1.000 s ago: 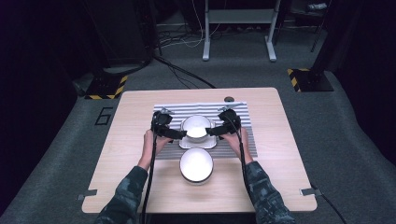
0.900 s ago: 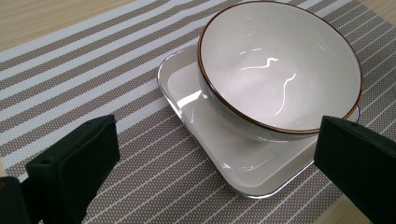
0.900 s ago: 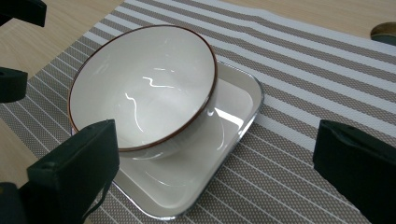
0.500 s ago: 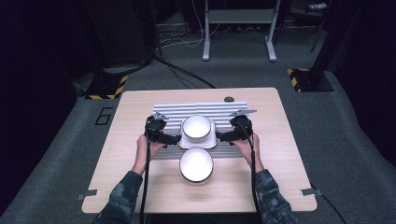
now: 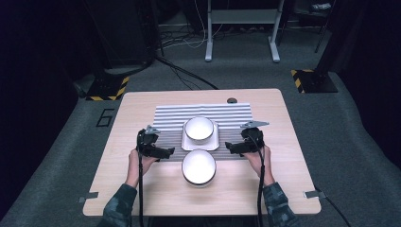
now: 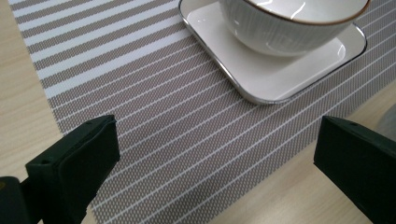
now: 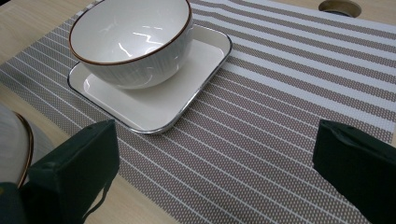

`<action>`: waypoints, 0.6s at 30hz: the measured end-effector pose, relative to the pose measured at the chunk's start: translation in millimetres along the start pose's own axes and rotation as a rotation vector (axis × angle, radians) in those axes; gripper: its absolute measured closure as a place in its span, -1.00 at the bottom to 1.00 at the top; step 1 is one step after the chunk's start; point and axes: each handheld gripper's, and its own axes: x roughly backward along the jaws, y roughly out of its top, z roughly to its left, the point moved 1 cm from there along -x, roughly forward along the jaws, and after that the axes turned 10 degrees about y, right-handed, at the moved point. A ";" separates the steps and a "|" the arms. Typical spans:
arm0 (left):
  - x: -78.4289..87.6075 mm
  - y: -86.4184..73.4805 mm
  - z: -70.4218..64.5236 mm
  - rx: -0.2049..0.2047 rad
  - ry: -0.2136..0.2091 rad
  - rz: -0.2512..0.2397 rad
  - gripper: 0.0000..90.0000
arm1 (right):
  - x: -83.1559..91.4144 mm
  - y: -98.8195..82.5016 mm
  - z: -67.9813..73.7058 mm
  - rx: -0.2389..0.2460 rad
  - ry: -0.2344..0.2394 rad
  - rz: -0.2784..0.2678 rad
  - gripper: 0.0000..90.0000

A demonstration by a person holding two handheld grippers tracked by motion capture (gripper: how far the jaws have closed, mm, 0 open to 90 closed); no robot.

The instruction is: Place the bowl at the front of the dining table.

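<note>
A white bowl with a brown rim (image 5: 199, 128) (image 6: 289, 23) (image 7: 132, 39) stands on a square white plate (image 5: 213, 143) (image 6: 280, 77) (image 7: 173, 95) on the striped placemat (image 5: 165, 118) (image 6: 163, 107) (image 7: 289, 107). A second white bowl (image 5: 199, 166) (image 7: 11, 144) sits on the bare wood just in front of the mat. My left gripper (image 5: 169, 152) (image 6: 215, 172) is open to the left of both bowls, holding nothing. My right gripper (image 5: 230, 146) (image 7: 215, 168) is open to their right, also with nothing between its jaws.
The wooden table (image 5: 265, 189) has a round cable hole (image 5: 231, 100) (image 7: 338, 5) behind the mat. Bare wood lies along the front and both sides. Dark floor, cables and a metal stand base (image 5: 241, 19) lie beyond the far edge.
Both grippers have drawn apart and back toward the person, away from the bowl and plate on the mat. The bowl on the plate stands free between them.
</note>
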 end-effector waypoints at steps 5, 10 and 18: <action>7.8 -10.3 1.3 -0.014 0.007 -0.012 -1.00 | 7.3 -12.0 1.4 0.000 -0.026 0.004 -1.00; 14.0 -23.2 1.4 -0.017 0.009 -0.024 -1.00 | 14.4 -27.5 -0.8 0.001 -0.048 0.011 -1.00; 19.0 -44.0 3.7 0.040 0.000 -0.021 -1.00 | 28.3 -50.0 -6.3 -0.008 -0.063 0.013 -0.99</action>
